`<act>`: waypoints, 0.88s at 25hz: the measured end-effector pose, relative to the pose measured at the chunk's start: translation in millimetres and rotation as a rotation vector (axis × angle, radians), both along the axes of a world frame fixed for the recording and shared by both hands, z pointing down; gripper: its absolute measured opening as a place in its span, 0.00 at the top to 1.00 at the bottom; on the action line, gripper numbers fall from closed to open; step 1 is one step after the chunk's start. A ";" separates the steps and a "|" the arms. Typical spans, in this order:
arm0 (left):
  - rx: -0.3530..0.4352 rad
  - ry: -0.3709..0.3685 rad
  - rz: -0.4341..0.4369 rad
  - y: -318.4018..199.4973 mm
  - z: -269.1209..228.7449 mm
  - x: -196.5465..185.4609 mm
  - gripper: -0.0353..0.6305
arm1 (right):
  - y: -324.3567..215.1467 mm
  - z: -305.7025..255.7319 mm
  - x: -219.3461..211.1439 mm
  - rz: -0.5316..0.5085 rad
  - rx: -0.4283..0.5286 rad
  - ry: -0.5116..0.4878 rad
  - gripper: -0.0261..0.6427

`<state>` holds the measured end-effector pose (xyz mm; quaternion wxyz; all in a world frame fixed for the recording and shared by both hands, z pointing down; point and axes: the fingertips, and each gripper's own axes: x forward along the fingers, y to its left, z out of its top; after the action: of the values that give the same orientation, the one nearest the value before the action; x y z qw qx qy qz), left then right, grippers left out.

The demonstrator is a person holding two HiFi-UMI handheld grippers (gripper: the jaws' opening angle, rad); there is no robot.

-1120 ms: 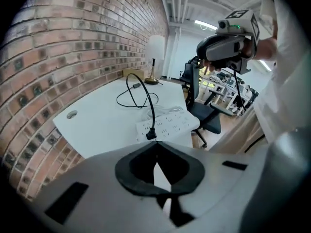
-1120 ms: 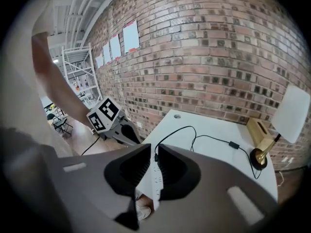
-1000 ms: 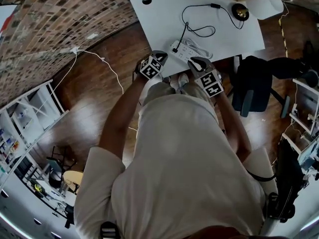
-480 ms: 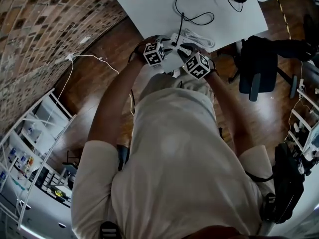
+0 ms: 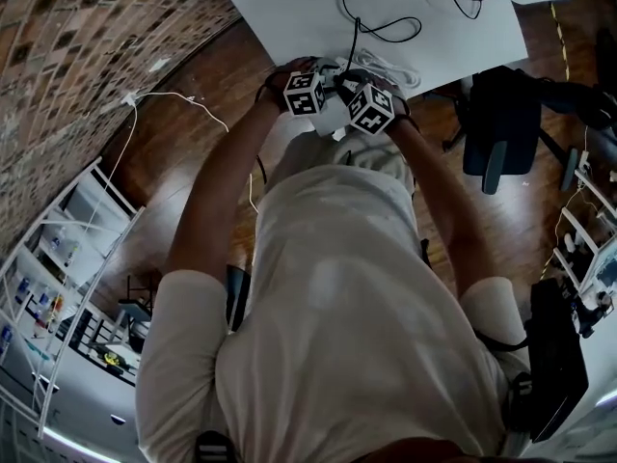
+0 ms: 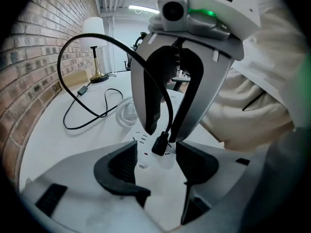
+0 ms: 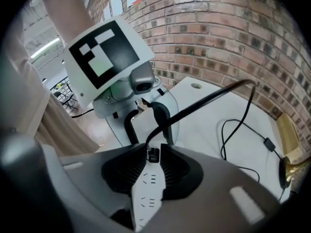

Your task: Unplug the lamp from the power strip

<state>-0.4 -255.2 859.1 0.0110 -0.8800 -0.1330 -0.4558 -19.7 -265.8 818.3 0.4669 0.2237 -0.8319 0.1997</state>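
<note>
Right hand-held gripper (image 7: 154,148), jaws just opening, straddles without clamping the lamp plug (image 6: 160,144) seated in the power strip (image 7: 148,198), while my left hand-held gripper (image 6: 155,154) opposite has just opened wide, holding nothing.

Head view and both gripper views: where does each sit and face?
Head view: on the person's head, steeply down at the table; arms, torso show.
Left gripper view: on the left gripper, facing the right gripper and lamp; own jaws, just opened, straddle the power strip.
Right gripper view: on the right gripper, facing the left gripper; own jaws, just opening, flank the plug.
Both gripper views share the plug.
</note>
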 end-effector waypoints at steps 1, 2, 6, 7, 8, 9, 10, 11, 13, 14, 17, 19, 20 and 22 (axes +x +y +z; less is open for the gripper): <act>-0.005 0.013 -0.004 0.2 -1.2 1.0 0.57 | -0.4 2.7 -0.5 -0.005 -0.006 0.001 0.83; -0.010 0.028 -0.010 0.1 -2.4 2.0 0.57 | -0.3 5.2 -1.0 -0.012 -0.011 0.003 0.84; -0.041 0.051 -0.031 -1.2 -4.0 2.6 0.58 | 0.3 11.7 -3.6 -0.019 -0.026 -0.010 0.88; -0.050 0.044 -0.033 -1.6 -4.1 2.4 0.58 | -0.1 11.5 -3.7 -0.012 -0.029 -0.017 0.88; -0.058 0.041 -0.036 -1.9 -4.4 2.4 0.58 | -0.6 11.0 -3.4 -0.004 -0.032 -0.023 0.88; -0.066 0.043 -0.043 -2.0 -4.8 2.7 0.58 | -0.8 10.6 -2.9 0.004 -0.034 -0.026 0.88; -0.074 0.050 -0.051 -1.9 -5.2 3.1 0.58 | -0.8 10.2 -2.4 0.009 -0.037 -0.028 0.88; -0.081 0.058 -0.060 -2.0 -5.5 3.5 0.58 | -1.0 10.0 -2.0 0.013 -0.041 -0.027 0.88; -0.078 0.073 -0.074 -3.4 -5.7 3.7 0.58 | -2.0 9.7 -1.9 0.019 -0.051 -0.027 0.89; -0.068 0.078 -0.077 -4.2 -5.5 3.6 0.60 | -2.6 9.6 -2.0 0.025 -0.057 -0.030 0.89; -0.050 0.092 -0.088 -5.0 -5.2 3.7 0.61 | -2.4 8.3 -1.3 0.043 -0.065 -0.041 0.89; -0.048 0.090 -0.104 -5.3 -5.1 4.4 0.62 | -2.2 7.3 0.3 0.075 -0.064 -0.035 0.90; -0.046 0.083 -0.111 -5.2 -4.9 4.9 0.63 | -2.1 7.2 1.1 0.099 -0.063 -0.027 0.91; -0.038 0.062 -0.115 -4.4 -3.4 5.5 0.63 | -2.0 7.6 1.8 0.133 -0.065 0.000 0.91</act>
<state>5.1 -259.6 855.7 -0.0277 -0.8999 -0.0903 -0.4258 -17.9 -267.9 825.9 0.4596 0.2632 -0.8084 0.2569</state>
